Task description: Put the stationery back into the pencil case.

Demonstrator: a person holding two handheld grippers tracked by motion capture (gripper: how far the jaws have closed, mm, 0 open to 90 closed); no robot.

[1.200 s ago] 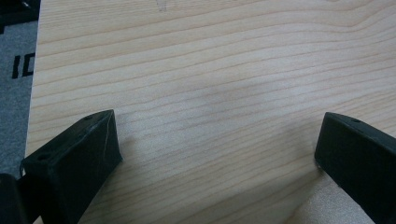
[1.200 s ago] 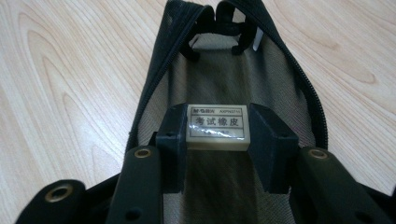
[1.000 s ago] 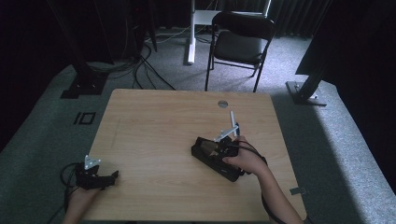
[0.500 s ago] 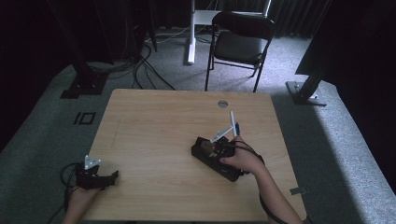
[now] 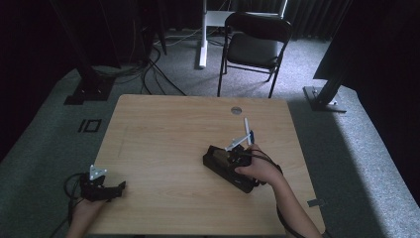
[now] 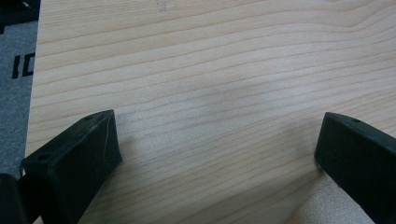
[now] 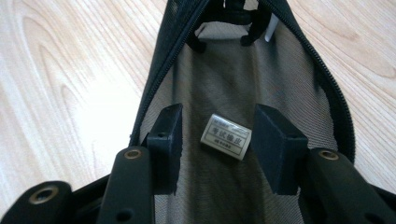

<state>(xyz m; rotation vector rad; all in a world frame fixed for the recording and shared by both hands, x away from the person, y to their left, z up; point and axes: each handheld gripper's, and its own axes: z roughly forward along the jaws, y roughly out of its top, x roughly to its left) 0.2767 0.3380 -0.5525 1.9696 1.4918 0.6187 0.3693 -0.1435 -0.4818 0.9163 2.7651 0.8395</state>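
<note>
High view: one wooden table (image 5: 163, 129), one black mesh pouch (image 5: 224, 166), two grippers, left gripper (image 5: 118, 187) open over bare wood, right gripper view: right gripper (image 7: 217, 133) inside pouch, jaws just opening, one eraser (image 7: 226, 136) lying loose between them.

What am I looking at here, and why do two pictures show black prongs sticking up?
A person sits at a wooden table holding a two-jaw gripper in each hand. The high view looks down from above. The other two come from cameras riding on the grippers, so the prongs are each gripper's own jaws. The left gripper rests open over bare wood near the table's corner. The right gripper reaches into an open black mesh pencil case; its jaws have just been opening, and a small white eraser lies between them on the mesh, touching one pad at most. A white pen juts up from the case.
</note>
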